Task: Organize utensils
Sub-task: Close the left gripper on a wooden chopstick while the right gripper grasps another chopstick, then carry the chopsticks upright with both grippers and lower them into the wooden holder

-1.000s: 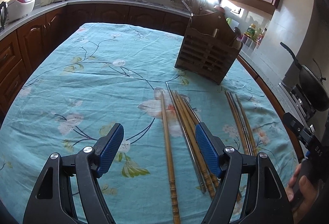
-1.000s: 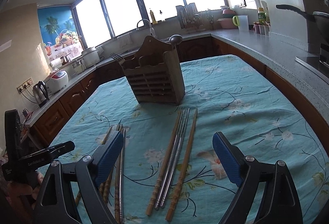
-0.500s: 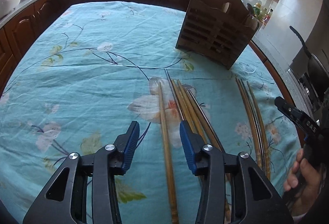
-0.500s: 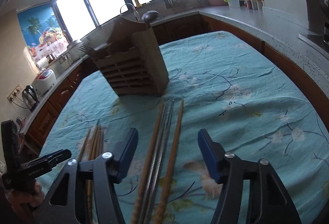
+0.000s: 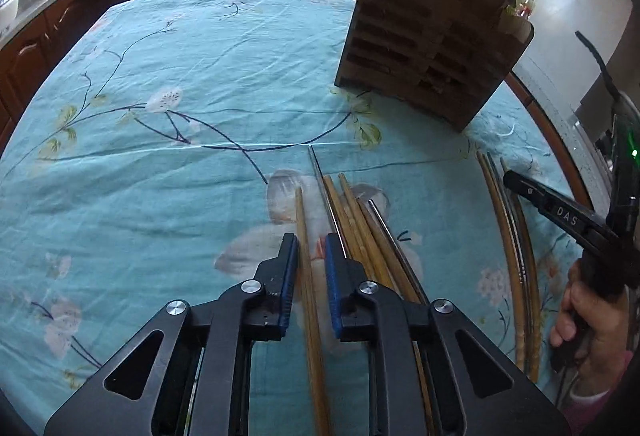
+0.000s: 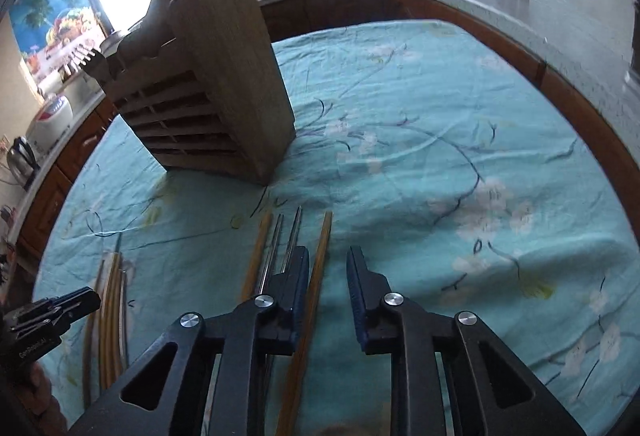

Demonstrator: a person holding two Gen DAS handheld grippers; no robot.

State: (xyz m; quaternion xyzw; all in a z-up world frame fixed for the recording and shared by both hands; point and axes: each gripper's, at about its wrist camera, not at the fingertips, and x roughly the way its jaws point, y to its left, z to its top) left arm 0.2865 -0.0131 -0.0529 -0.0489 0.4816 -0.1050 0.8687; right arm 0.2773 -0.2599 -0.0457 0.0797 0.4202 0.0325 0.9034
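Both grippers closed in since earlier, each straddling 1 chopstick, apparently ungripped.

Left gripper (image 5: 311,252), right gripper (image 6: 328,268).

Legible in the left wrist view: white capitals "DAS" printed on the black arm of the right gripper (image 5: 568,222), held at the right edge. Legible in part in the right wrist view: small pale lettering on the black body of the left gripper (image 6: 36,350) at lower left, apparently beginning "Gen", remainder too blurred to make out. Nothing else readable; poster (image 6: 48,31) by the window shows a picture only.
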